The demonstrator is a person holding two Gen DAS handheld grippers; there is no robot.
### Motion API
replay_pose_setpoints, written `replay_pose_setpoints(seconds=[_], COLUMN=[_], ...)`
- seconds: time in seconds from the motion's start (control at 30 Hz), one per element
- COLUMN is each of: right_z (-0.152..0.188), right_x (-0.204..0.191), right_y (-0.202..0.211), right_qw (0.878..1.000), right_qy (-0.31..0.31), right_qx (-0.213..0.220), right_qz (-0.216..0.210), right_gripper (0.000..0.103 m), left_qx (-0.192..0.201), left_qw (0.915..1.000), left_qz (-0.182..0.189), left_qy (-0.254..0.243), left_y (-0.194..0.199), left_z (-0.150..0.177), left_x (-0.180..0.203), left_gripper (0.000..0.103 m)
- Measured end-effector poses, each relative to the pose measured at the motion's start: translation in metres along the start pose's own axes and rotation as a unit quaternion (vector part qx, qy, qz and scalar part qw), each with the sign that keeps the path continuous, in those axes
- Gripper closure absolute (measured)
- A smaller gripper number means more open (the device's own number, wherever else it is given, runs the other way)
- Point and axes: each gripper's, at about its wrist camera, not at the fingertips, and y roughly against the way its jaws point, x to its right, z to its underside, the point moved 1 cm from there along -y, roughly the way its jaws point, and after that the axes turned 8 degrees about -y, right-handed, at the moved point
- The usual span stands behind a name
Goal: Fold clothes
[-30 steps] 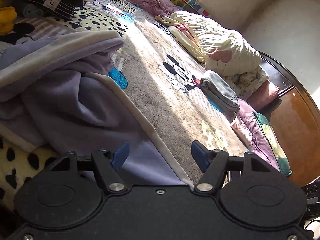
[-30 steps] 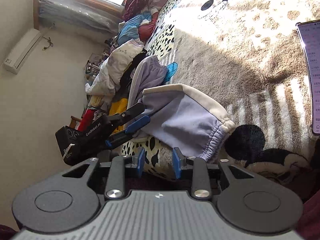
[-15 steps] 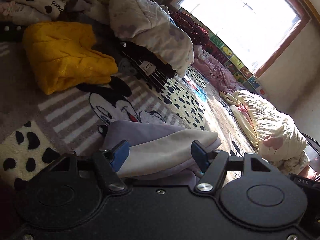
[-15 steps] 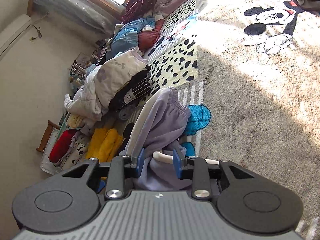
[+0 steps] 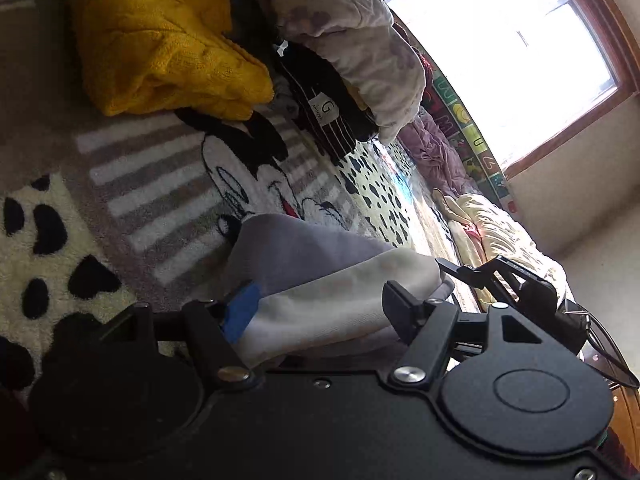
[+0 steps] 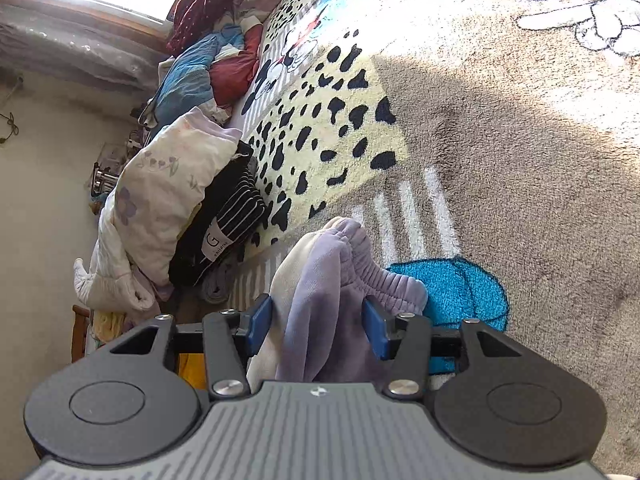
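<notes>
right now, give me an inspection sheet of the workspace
surface: plush cartoon blanket, spotted patch, sunlit.
job's things: lilac garment, bunched, cream trim, lies between both grippers' fingers.
clutter: yellow knit, striped black garment, floral quilt.
grippers: left gripper open around the trim; right gripper open around the cuff end.
cables: thin black cable at the right edge of the left view.
surroundings: window, cream wall.
</notes>
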Motion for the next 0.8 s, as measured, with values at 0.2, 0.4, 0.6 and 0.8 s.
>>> replay_pose_setpoints(seconds=[0.2,0.4,0.6,0.8], right_z=[0.005,-0.007,-0.016,-0.017], right_x=[-0.023,-0.063,-0.045,0.07], right_y=[-0.001,0.077,0.207,0.323], right_qw=[0.998,0.988,0.974,0.967], right_qy=[0.052,0.084,0.1,0.046], right_qx=[0.009,0.07,0.133,0.231], right_qz=[-0.021,-0.106,-0.152,-0.092], right_gripper=[0.095,0.096,0.096,0.096], left_qx=[0.017,0.047,0.029,-0.032], left_qw=[0.9996,0.9961,0.9947,0.994], left_qz=[0.02,0.073,0.098,0.095], left_qy=[0.015,0.018,-0.01,-0.043], left_y=[0.009,0.024,0.019,0.001], left_z=[0.001,0.001,0.01,0.03], left_x=[-0.001,0.004,0.02,0.036], left_gripper=[0.035,0.035,0.035,0.035])
